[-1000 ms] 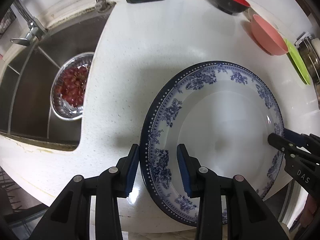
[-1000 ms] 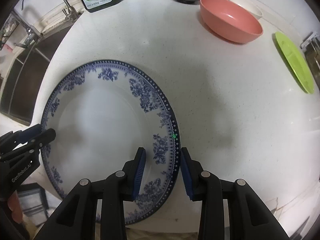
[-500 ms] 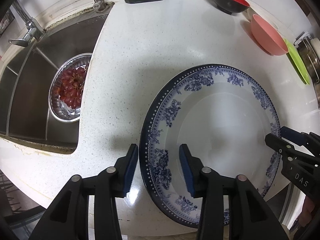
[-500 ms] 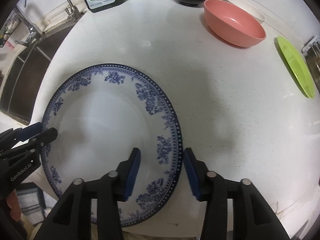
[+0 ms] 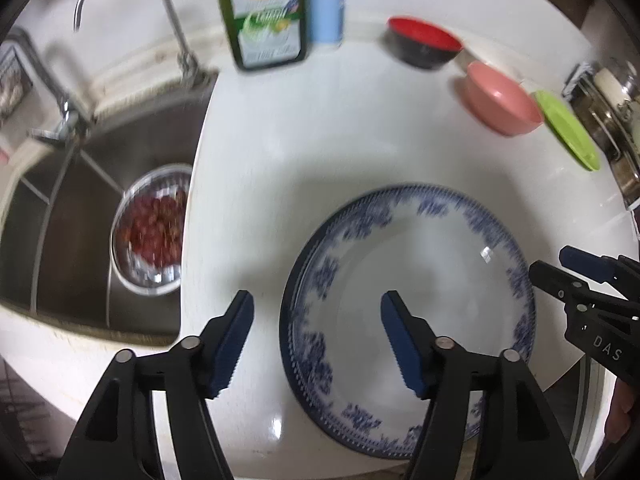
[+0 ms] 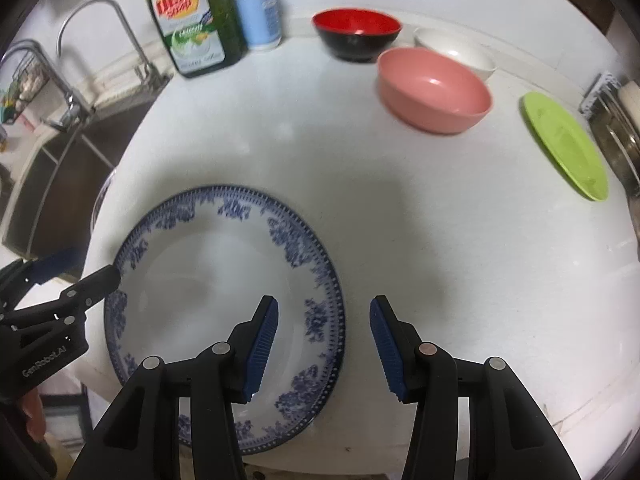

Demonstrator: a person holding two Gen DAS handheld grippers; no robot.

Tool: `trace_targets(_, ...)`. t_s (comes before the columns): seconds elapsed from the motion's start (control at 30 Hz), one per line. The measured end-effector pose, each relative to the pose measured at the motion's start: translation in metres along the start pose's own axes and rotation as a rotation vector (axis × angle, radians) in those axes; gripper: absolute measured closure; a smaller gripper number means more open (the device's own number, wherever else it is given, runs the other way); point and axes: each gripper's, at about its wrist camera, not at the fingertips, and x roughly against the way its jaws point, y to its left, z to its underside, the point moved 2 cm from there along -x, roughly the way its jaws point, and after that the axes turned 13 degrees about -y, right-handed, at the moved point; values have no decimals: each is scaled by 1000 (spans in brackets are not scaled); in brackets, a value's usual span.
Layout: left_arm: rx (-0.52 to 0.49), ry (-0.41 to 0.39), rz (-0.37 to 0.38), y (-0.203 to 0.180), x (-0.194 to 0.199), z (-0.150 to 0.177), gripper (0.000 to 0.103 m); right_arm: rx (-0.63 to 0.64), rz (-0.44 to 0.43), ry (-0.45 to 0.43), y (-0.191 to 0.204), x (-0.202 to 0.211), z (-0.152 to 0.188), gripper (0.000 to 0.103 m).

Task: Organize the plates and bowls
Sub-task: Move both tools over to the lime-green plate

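Your left gripper [image 5: 316, 340] has its fingers spread wide and holding nothing; they straddle the left rim of the blue-and-white plate [image 5: 420, 280] without touching it, one pad over bare counter, the other over the plate's well. Your right gripper [image 6: 324, 344] is likewise open and empty, with its fingers astride the plate's right rim, clear of the china. The plate lies flat on the white countertop [image 6: 420, 208] at its near edge, squarely between your two grippers, so neither hand is closer to it.

Further out, the remaining pieces all lie ahead and to your right. The pink bowl [image 6: 434, 94] is the nearest of them, straight beyond your right fingers, with the white bowl [image 6: 456, 50] touching or just behind it and the red-and-black bowl [image 6: 356, 38] just to its left by the back wall. The green plate [image 6: 564, 144] sits well to the right, near the metal rack [image 6: 616, 136] at the counter's end. By my reading, the right hand is the better placed for any of these; the left would have to cross over the big plate to reach them.

On your left is the sink [image 5: 80, 208] with a colander of grapes [image 5: 154, 226] in it, and the dish-soap bottle [image 5: 264, 12] and a small blue bottle [image 5: 326, 8] stand at the back. These are not part of the sorting.
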Motion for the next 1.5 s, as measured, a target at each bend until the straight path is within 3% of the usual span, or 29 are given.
trace_targets(0.2,-59,-103,36,-21,12,-27,24,-45,49,-60,-23,16,-7,54)
trace_targets(0.3,-102,-139,57,-37,17,-41,21,-89,68,-87,-39,26,-10,46)
trace_targets(0.4,-141,-178,75,-54,21,-56,18,-127,84,-120,-60,36,-17,44)
trace_targets(0.83,-251,-338,120,-162,36,-134,8,-209,175,-259,-163,61,-64,36)
trace_targets(1.5,-341,-327,197,-338,-13,-227,7,-333,286,-270,-351,40,-123,36)
